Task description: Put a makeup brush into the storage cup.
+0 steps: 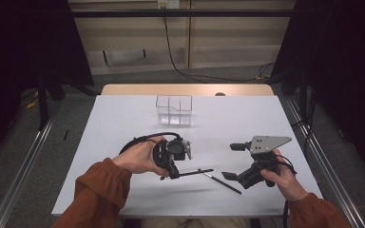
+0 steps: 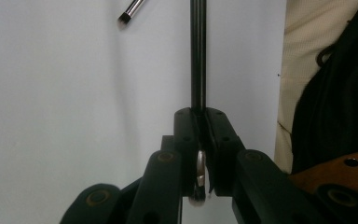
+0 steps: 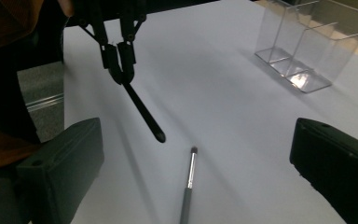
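My left gripper (image 1: 170, 175) is shut on one end of a slim black stick (image 1: 195, 172), which points right just above the white table (image 1: 123, 118). In the left gripper view the jaws of this gripper (image 2: 199, 119) clamp the stick (image 2: 198, 56). A thin brush (image 1: 223, 183) with a silver ferrule lies on the table just beyond the stick's free end. My right gripper (image 1: 233, 161) is open at the front right, and its wide jaws face the brush (image 3: 189, 186) and the stick (image 3: 142, 109). The left gripper (image 3: 119, 60) appears farther off in that view.
A clear plastic organiser with several compartments (image 1: 173, 110) stands at the middle back of the table; it shows at top right in the right gripper view (image 3: 303, 46). A wooden strip (image 1: 123, 89) runs behind the table. Metal rails flank both sides.
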Motion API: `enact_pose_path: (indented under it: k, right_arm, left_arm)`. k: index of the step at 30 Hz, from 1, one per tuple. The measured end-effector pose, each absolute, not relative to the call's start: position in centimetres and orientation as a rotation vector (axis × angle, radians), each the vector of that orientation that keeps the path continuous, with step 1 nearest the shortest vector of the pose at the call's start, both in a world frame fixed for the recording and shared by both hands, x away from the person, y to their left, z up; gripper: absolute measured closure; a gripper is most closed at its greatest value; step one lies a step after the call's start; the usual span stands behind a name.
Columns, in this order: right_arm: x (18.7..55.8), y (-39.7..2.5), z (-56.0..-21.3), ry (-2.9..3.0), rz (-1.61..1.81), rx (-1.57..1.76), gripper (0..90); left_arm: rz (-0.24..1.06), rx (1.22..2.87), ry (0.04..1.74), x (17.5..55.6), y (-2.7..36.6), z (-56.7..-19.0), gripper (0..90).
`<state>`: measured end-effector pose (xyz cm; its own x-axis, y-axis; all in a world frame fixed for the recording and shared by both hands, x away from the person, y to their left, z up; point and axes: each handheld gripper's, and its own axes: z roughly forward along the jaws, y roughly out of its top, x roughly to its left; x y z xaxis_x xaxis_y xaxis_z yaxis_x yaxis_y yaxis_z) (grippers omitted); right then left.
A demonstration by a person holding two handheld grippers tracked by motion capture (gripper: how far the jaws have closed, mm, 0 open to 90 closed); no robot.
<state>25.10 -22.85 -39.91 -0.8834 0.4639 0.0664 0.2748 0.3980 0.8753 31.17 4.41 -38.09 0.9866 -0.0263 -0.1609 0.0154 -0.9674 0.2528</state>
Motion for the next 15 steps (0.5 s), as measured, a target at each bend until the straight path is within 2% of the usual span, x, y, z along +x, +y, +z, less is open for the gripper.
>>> enact_pose_path:
  k: [15]
  right_arm:
    - [27.7,-19.9,-38.6,2.741,1.307,0.534,6.5]
  left_arm:
    - [-0.227,2.892,-0.015,31.2,4.1,-37.9,84.1]
